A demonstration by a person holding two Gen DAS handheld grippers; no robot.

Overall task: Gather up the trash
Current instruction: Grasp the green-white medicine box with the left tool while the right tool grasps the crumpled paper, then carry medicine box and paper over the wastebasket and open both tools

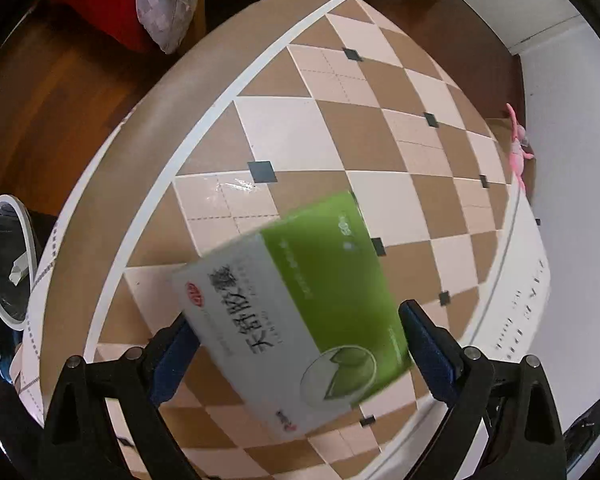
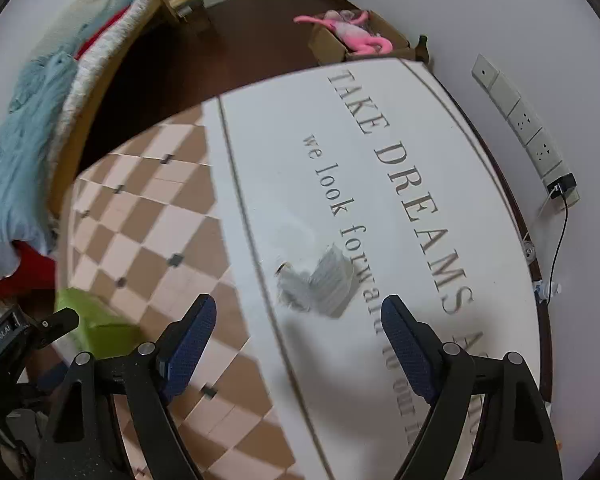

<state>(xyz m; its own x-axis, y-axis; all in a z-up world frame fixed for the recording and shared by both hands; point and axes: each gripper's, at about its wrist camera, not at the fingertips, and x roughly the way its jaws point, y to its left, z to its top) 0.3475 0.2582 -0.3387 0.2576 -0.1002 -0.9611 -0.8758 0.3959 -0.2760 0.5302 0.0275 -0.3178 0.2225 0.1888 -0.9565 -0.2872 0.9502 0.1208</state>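
Observation:
A green and white medicine box lies on the checked mat, blurred, between the fingers of my left gripper. The jaws stand wide and the pads do not press on it. In the right wrist view the same green box shows at the left under a black finger of the left gripper. My right gripper hangs open over the mat's white part, with a crumpled grey-white scrap of paper just ahead of its fingertips, untouched.
A white-rimmed bin with a black liner stands at the mat's left edge with a white item inside. A cardboard box with a pink plush sits at the far wall. A socket strip runs along the right wall. Blue bedding lies left.

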